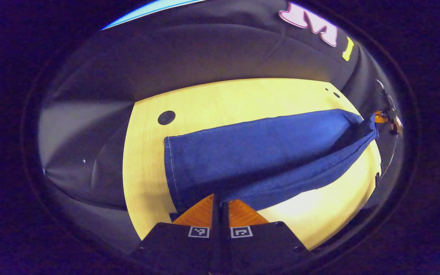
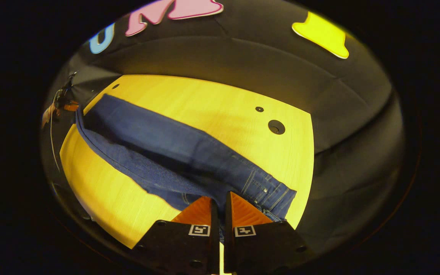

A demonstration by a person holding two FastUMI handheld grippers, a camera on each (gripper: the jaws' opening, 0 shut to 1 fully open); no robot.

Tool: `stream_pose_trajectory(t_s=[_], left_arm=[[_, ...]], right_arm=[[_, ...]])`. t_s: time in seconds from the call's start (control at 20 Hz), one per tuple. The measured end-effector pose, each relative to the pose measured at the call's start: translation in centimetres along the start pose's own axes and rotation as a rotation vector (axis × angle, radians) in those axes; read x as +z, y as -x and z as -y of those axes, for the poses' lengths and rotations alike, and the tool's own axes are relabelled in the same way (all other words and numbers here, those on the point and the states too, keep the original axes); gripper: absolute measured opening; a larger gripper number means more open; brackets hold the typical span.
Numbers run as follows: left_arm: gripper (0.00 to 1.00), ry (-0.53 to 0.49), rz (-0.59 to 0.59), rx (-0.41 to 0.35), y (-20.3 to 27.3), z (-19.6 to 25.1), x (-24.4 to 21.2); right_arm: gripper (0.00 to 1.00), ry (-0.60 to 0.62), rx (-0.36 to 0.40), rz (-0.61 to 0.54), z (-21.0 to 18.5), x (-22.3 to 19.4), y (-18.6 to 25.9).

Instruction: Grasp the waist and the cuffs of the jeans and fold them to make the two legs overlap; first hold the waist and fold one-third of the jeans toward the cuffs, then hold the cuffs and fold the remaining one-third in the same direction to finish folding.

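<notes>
Blue jeans lie lengthwise across the yellow wooden table. In the left gripper view the stitched cuff end is nearest, and my left gripper is shut on the near cuff edge. The cloth runs from there to the far right, where the right gripper holds the other end. In the right gripper view the jeans show their waist end with pocket stitching closest. My right gripper is shut on the waist there. One leg's edge is raised and casts a shadow. The left gripper shows small at the far left.
A round dark hole sits in the tabletop beyond the cuffs. Near the waist end there is a large hole with a smaller one beside it. The table's edges drop off close to both ends of the jeans. Black cloth walls surround the table.
</notes>
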State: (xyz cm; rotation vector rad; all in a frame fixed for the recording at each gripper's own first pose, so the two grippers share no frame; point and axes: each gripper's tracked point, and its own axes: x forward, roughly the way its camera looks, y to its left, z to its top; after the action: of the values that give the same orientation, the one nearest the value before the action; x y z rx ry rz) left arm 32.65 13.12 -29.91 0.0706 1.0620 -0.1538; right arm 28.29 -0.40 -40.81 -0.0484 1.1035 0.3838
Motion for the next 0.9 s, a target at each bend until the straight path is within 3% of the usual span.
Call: stream_pose_trajectory(t_s=[0.2,0.3,0.4,0.45,0.5,0.55,0.6,0.75,0.9], left_arm=[[0.06,0.101,-0.03,0.053,-4.9,-0.2,1.0],[0.23,0.13,0.035,0.063,-5.3,-0.1,3.1],[0.51,0.119,0.186,0.074,-4.2,0.0,7.0],[0.67,0.102,0.239,0.068,-3.3,0.5,8.5],[0.72,0.093,0.296,0.054,-2.0,1.2,9.7],[0.84,0.09,0.357,0.032,-0.2,1.9,10.6],[0.87,0.095,0.42,0.013,1.3,2.7,11.5],[0.96,0.078,0.524,-0.055,6.6,4.5,12.1],[0.96,0.05,0.627,-0.133,12.3,7.2,11.9]], right_arm=[[0.08,-0.164,-0.003,-0.039,0.6,0.6,-5.3],[0.13,-0.182,-0.01,-0.045,0.5,0.8,-6.4],[0.17,-0.231,-0.011,-0.002,0.8,2.2,-7.4],[0.36,-0.257,-0.004,0.022,0.9,2.9,-7.2],[0.55,-0.291,0.003,0.051,1.2,3.7,-6.7],[0.75,-0.329,0.012,0.087,1.5,4.7,-5.9],[0.94,-0.366,0.016,0.125,1.9,5.8,-4.8],[0.99,-0.451,-0.037,0.208,4.7,7.0,-0.9],[0.99,-0.602,-0.08,0.235,7.4,6.0,1.6]])
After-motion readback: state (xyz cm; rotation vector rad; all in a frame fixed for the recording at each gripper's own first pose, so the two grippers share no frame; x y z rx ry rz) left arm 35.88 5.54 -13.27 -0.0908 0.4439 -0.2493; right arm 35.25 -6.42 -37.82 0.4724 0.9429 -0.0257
